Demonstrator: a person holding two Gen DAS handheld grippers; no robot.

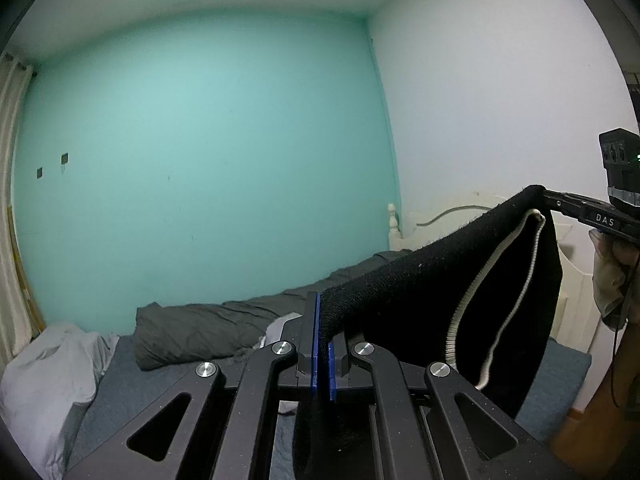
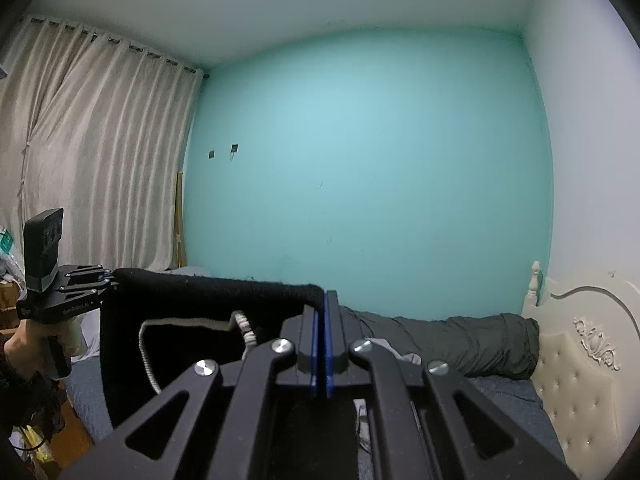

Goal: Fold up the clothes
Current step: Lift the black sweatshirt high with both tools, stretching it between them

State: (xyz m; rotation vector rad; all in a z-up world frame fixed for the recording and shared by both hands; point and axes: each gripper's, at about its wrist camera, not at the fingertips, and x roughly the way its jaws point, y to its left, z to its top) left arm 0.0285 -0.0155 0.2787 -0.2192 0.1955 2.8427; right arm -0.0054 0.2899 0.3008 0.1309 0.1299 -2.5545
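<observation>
Left gripper (image 1: 322, 344) pinching black garment (image 1: 432, 280), right gripper (image 2: 322, 336) likewise, bed (image 2: 504, 392) below

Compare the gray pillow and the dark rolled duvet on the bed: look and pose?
The gray pillow is pale gray and lies slumped at the bed's near left corner; the dark rolled duvet is charcoal and runs lengthwise along the teal wall. The pillow is a short lump; the duvet is a long roll reaching toward the white headboard. Both are wrinkled, rest on the bed and are touched by neither gripper.

Dim, flat indoor light; brightest mid teal wall (image 2: 360, 168); heavy fisheye bending, black vignette at corners; sharp throughout.
</observation>
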